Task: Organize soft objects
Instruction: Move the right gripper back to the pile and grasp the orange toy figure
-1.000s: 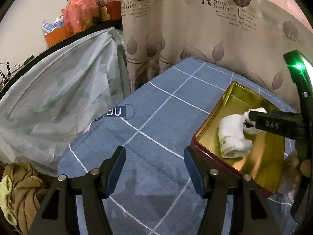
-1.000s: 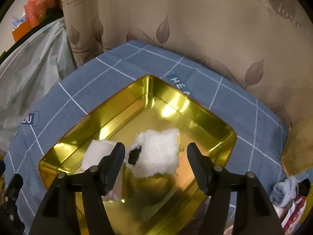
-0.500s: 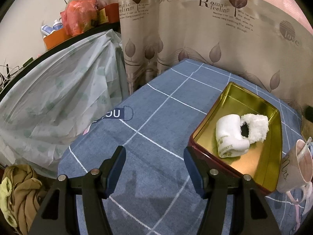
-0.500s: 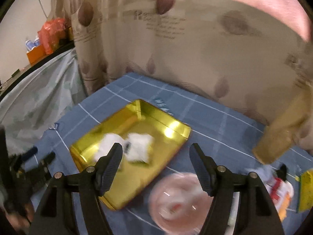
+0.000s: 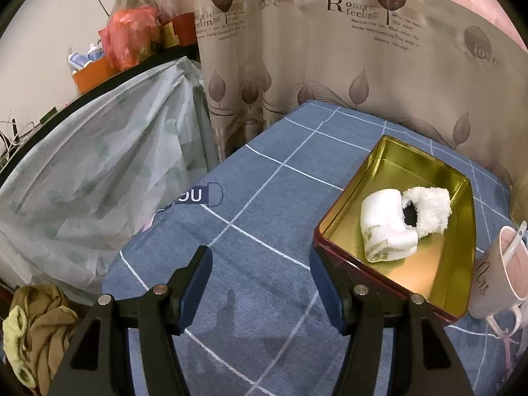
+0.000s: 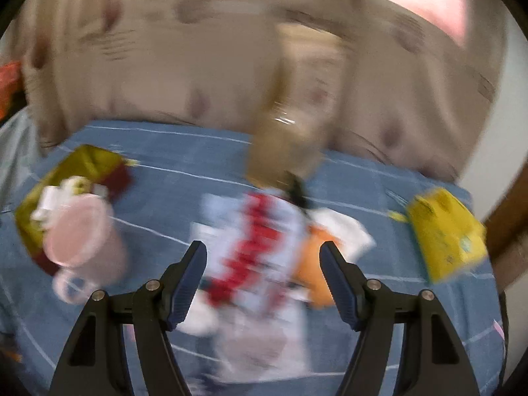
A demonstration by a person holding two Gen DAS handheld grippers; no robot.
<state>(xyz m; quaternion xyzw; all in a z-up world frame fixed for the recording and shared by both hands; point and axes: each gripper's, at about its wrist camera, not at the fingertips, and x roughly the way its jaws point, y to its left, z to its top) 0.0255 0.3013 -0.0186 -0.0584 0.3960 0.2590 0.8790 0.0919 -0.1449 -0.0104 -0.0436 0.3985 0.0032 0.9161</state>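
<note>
Gold tin point(image 5: 462, 198) near the table's point(image 5: 264, 231) far edge holds two white socks point(image 5: 389, 231), so right tongs point(image 6: 263, 277) gape wide over a blurred red-and-white pile point(image 6: 257, 250), left tongs point(image 5: 260, 283) wide and empty.

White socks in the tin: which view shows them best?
Left wrist view: the socks lie sharp and unobstructed in the gold tin. The right wrist view is motion-blurred; they are only white smears behind the pink mug.

Blurred view over a blue checked counter point(image 6: 184, 171). Right gripper point(image 6: 263, 264), jaws wide apart, above a red-and-white soft heap point(image 6: 254, 244). Pink mug point(image 6: 82, 234) at left, touching a gold tin point(image 6: 79, 161). Yellow packet point(image 6: 445, 234) at right.
</note>
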